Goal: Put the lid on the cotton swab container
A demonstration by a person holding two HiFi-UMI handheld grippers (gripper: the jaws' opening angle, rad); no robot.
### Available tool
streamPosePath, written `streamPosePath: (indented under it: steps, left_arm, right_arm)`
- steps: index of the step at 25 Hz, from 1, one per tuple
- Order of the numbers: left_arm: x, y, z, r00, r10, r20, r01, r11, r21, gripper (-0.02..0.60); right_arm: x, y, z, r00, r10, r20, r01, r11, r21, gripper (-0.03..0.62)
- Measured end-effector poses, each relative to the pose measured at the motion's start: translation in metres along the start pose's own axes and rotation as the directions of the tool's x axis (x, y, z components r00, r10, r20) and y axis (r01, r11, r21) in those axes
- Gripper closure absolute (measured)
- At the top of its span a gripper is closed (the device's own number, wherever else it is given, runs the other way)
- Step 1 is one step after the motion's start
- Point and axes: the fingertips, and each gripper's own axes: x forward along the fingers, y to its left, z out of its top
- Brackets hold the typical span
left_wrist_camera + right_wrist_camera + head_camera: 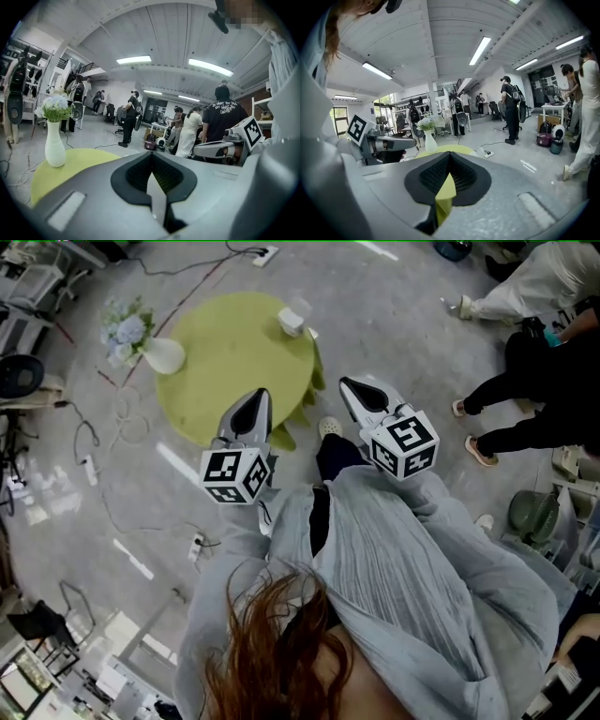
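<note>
Standing: the person stood on the floor, near the round green surface (225, 371) but not yet over it, with both grippers held low at the centre of the head view.
Left gripper: the left gripper (151, 157) was pressed together at its tips. Nothing stood between the pads; only floor showed through the gap lower down.
Right gripper: the right gripper (449, 157) was also pressed together and empty; the yellow-green seen between its jaws was the surface far behind.
Task thing: the cotton swab container (291, 322), small and white, stood at the far right edge of the surface, in the upper middle of the head view, well apart from both grippers.
Lid: it was too small to tell whether the lid was on the container or lay beside it.
Other things: a white vase (164, 355) with pale flowers (125, 331) stood at the left edge of the surface.
Progress: judging from this, the task looked not begun. No gripper held or touched anything.
Left to do: probably to reach the container, find and pick up the lid, set it on top.
</note>
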Motion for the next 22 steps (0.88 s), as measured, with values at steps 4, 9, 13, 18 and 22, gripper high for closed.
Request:
streamPosePath:
  steps: [4, 9, 13, 18, 22]
  left_arm:
    - [0.022, 0.007, 0.005, 1.0, -0.004, -0.012, 0.004, 1.0, -0.019, 0.568]
    - [0.045, 0.01, 0.005, 0.999, 0.004, -0.041, -0.004, 1.0, -0.009, 0.568]
    - [0.058, 0.017, 0.004, 0.998, 0.023, -0.058, -0.025, 1.0, -0.019, 0.568]
    - [0.071, 0.026, 0.002, 0.994, 0.073, -0.076, -0.077, 0.996, -0.046, 0.568]
    - [0.083, 0.039, 0.0, 0.99, 0.118, -0.079, -0.124, 0.989, -0.077, 0.568]
  right_arm:
    - [0.014, -0.012, 0.01, 1.0, 0.01, -0.009, -0.01, 1.0, -0.005, 0.592]
    - [0.021, -0.035, 0.007, 0.999, 0.015, -0.033, -0.014, 1.0, 0.025, 0.592]
    - [0.031, -0.053, 0.005, 0.998, 0.027, -0.049, -0.024, 0.999, 0.046, 0.592]
    - [0.05, -0.074, 0.006, 0.995, 0.066, -0.079, -0.063, 0.997, 0.049, 0.592]
    - [0.073, -0.095, 0.007, 0.99, 0.097, -0.106, -0.093, 0.995, 0.043, 0.592]
